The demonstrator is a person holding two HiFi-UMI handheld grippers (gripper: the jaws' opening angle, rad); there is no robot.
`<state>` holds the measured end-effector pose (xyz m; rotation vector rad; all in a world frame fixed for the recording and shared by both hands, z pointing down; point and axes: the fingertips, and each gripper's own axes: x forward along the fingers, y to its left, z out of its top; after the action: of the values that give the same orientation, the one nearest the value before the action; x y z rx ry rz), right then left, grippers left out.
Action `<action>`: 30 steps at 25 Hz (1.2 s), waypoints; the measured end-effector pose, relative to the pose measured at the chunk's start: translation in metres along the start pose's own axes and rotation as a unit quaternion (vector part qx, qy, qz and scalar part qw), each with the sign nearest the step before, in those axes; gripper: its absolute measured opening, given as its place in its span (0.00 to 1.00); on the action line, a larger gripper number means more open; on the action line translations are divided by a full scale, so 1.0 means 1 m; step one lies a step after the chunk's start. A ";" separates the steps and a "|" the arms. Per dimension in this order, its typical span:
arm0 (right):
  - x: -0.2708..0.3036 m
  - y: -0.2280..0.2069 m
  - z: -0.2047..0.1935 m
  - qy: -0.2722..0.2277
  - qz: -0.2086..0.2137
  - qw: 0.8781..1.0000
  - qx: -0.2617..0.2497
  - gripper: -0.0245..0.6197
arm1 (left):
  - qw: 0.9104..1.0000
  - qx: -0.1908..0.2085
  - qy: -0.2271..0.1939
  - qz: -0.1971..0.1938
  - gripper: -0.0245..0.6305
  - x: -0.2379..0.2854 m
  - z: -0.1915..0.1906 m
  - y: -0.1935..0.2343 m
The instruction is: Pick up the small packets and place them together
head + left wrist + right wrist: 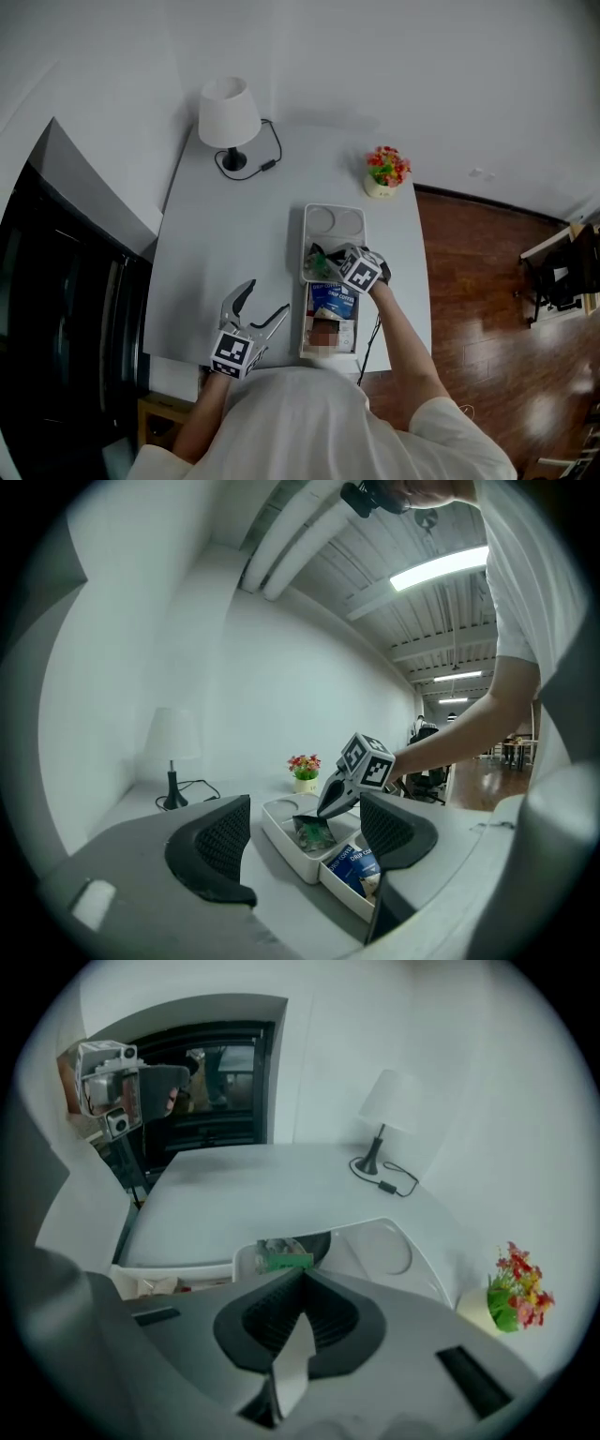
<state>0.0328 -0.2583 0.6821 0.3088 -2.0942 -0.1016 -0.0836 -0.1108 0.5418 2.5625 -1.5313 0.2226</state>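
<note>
green packet (312, 834): dark, crinkled | right tool (325, 808) pinches its top | left tool (266, 297) wide

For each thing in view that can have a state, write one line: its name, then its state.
Left gripper: open, empty.
Right gripper: shut on the green packet.
Green packet: held by its upper edge, over the tray.
Blue packet: lying in the tray.
Lamp: upright.
Flower pot: upright.
</note>
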 end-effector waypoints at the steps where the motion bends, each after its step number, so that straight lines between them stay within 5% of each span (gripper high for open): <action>1: 0.006 -0.004 -0.004 0.016 0.003 1.000 -0.014 0.05 | 1.000 0.000 -0.001 0.002 0.58 0.000 0.002 0.001; 6: 0.031 -0.008 -0.012 0.065 0.025 0.995 -0.076 0.05 | 1.000 0.004 0.002 0.013 0.58 -0.002 0.002 0.007; 12: 0.037 -0.011 -0.015 0.074 0.018 0.996 -0.037 0.05 | 1.000 0.005 0.003 0.018 0.58 -0.004 0.001 0.012; 24: 0.029 -0.035 -0.006 0.045 -0.070 0.996 -0.010 0.11 | 1.000 0.008 -0.001 0.000 0.58 -0.003 0.006 0.000; 25: 0.027 -0.037 -0.005 0.041 -0.078 0.996 -0.008 0.18 | 1.000 0.008 -0.003 -0.001 0.58 -0.003 0.007 -0.001; 27: 0.018 -0.044 0.002 0.022 -0.109 0.994 -0.002 0.52 | 1.000 0.006 -0.007 -0.003 0.58 -0.003 0.012 -0.002; 30: -0.021 -0.055 0.036 -0.082 -0.166 0.982 0.044 0.53 | 1.000 0.007 -0.013 -0.006 0.58 -0.004 0.014 -0.002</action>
<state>0.0220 -0.3080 0.6353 0.7244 -2.1958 -0.2396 -0.0827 -0.1094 0.5275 2.5946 -1.5284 0.2006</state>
